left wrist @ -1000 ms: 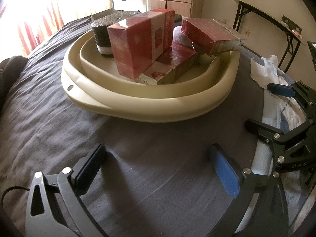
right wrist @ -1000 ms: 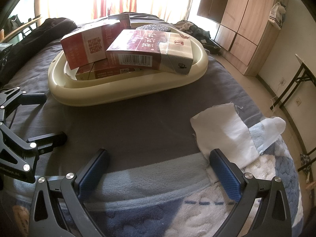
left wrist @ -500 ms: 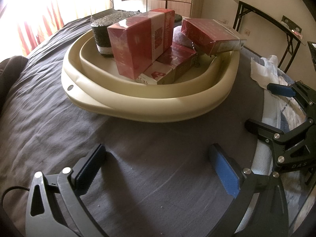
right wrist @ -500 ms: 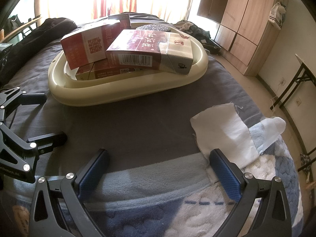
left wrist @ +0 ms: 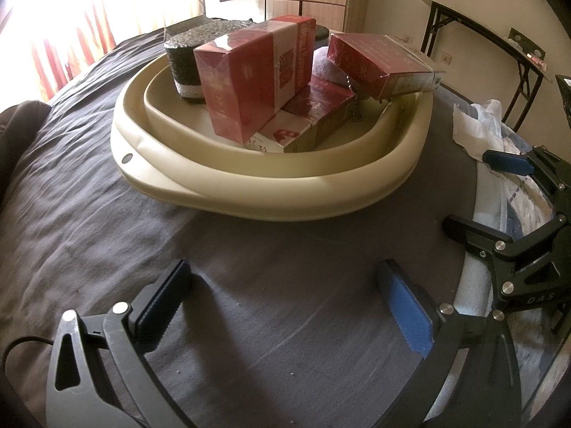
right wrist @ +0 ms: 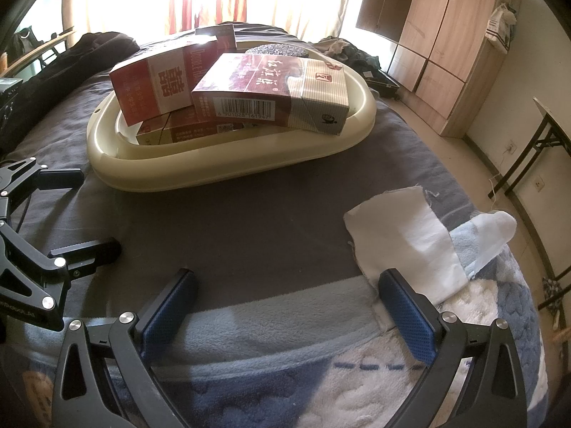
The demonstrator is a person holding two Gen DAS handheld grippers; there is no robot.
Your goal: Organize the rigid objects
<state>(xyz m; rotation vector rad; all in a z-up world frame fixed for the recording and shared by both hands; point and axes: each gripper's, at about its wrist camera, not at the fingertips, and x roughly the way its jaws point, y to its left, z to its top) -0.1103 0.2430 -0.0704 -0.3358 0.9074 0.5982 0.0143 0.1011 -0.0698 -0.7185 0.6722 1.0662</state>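
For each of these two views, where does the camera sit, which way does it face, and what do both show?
Left wrist: on the left hand-held gripper, low over the dark bedsheet, facing the cream basin; its open fingers show, with the right hand-held gripper at the right edge.
Right wrist: on the right hand-held gripper, facing the window; own open fingers, white cloth, left hand-held gripper at left.
Shared: basin, red boxes.

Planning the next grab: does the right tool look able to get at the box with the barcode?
Probably yes. The right tool is open and empty, and the barcode box lies on top at the basin's near edge, with only bare bedding between.
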